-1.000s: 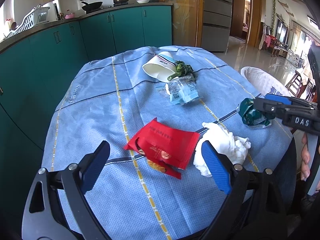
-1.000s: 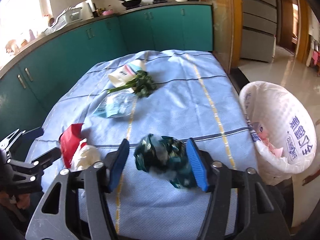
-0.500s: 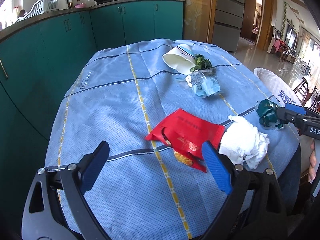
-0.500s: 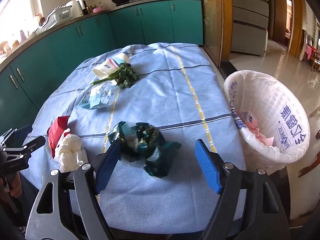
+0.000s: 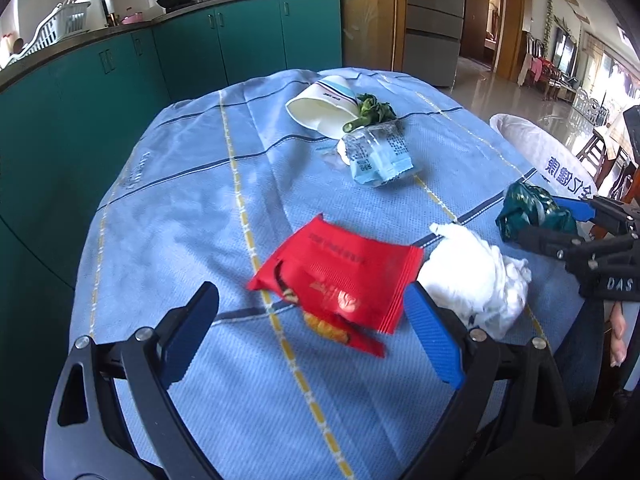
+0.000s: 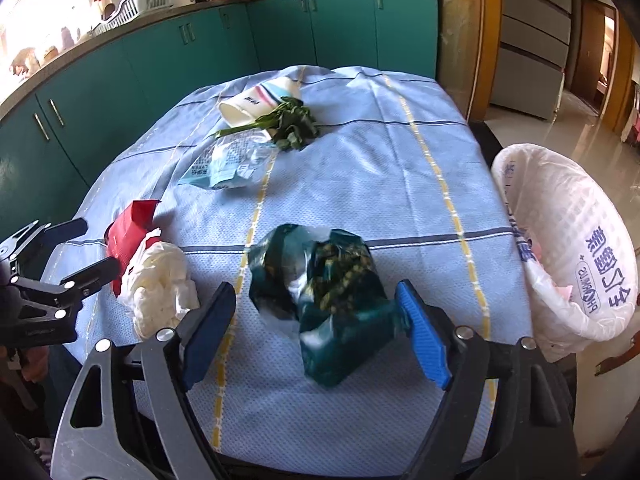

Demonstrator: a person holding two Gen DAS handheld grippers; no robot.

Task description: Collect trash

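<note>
A dark green crumpled wrapper lies on the blue tablecloth between the open fingers of my right gripper; it also shows in the left wrist view. My left gripper is open, its fingers on either side of a red snack packet. A white crumpled tissue lies just right of the packet. Farther back lie a clear blue packet, a tipped paper cup and a green vegetable stalk. A white-lined trash bin stands off the table's right edge.
Teal kitchen cabinets run behind and left of the table, with pots and a dish rack on the counter. A doorway and tiled floor lie to the right. My right gripper also shows at the right edge of the left wrist view.
My right gripper opened and let the green wrapper drop onto the cloth, then came close around it again. My left gripper moved forward toward the red packet.
</note>
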